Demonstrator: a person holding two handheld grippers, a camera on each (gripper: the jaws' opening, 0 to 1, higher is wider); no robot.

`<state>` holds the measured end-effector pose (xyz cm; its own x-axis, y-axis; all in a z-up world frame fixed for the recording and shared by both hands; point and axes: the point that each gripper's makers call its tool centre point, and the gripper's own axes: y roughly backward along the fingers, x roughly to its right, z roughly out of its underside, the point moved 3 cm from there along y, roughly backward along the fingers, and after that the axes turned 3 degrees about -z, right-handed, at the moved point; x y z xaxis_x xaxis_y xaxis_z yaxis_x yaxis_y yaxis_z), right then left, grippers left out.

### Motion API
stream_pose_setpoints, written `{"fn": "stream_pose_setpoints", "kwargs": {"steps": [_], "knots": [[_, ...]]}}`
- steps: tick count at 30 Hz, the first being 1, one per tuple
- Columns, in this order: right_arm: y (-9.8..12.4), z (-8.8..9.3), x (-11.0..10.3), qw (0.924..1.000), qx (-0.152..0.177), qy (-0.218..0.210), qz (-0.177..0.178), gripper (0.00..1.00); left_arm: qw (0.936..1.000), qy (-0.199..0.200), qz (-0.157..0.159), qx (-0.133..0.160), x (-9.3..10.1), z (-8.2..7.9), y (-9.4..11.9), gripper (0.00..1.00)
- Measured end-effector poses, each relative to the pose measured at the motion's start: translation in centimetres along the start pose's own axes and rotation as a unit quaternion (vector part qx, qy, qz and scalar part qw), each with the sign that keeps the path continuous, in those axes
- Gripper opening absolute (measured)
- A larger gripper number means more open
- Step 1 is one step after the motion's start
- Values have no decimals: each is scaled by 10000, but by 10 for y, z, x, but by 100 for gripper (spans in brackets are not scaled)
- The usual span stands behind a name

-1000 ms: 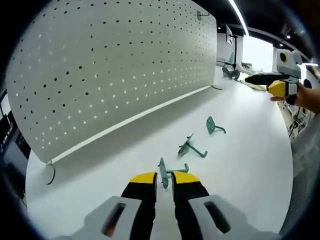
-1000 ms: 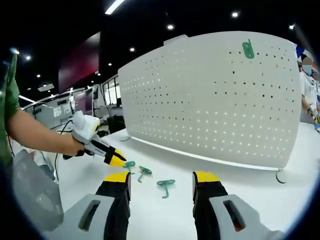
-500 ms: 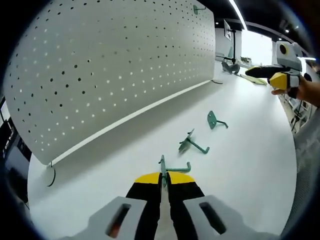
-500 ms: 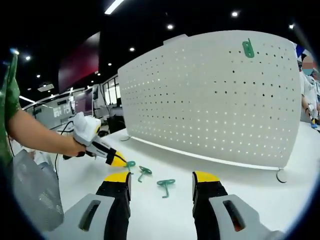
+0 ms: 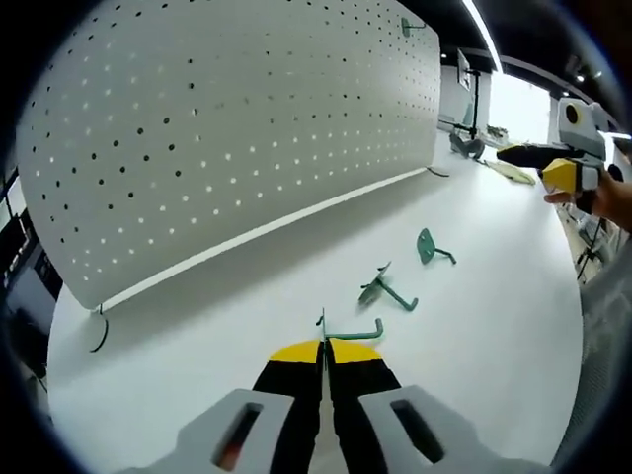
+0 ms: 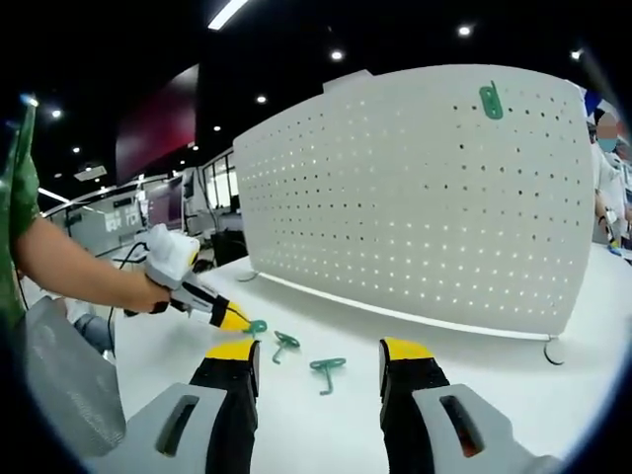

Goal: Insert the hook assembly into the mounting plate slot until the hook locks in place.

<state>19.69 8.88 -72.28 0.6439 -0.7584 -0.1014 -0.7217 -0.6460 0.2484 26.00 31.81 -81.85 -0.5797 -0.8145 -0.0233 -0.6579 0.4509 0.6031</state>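
Observation:
My left gripper point(image 5: 323, 348) is shut on a green hook point(image 5: 352, 334) low over the white table point(image 5: 494, 326); the hook's arm sticks out to the right of the jaws. In the right gripper view that same gripper point(image 6: 237, 320) comes in from the left with the hook point(image 6: 258, 325) at its tip. Two more green hooks point(image 5: 385, 290) point(image 5: 431, 248) lie on the table beyond. The white pegboard point(image 5: 227, 128) stands upright behind, with one green hook point(image 6: 491, 99) mounted near its top. My right gripper point(image 6: 318, 357) is open and holds nothing.
The pegboard point(image 6: 425, 197) rests on thin wire feet point(image 6: 552, 349) point(image 5: 97, 334). A person point(image 6: 607, 158) stands at the right edge of the right gripper view. Dark objects point(image 5: 464, 144) sit at the table's far end. A person's forearm point(image 6: 69, 267) holds the left gripper.
My left jaws have shut on the nearest green hook, which they straddled a second ago. The right gripper has stayed open and nearly still.

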Motion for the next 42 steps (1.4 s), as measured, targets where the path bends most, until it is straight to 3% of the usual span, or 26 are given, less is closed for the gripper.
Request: {"fn": "stream_pose_setpoints", "kwargs": {"steps": [11,20,33,42], "knots": [[0,-7,0,10000,59,29,35,49,9976,452,79,515,5,-26,12,2],[1,-24,-3,9997,198,130,57,49,9941,488,158,960,11,-58,27,2],[4,-53,-16,9985,446,315,17,48,9842,368,273,1710,21,-114,67,2],[9,-74,-26,9969,610,502,-13,47,9755,281,249,2170,21,-142,102,2]]}}
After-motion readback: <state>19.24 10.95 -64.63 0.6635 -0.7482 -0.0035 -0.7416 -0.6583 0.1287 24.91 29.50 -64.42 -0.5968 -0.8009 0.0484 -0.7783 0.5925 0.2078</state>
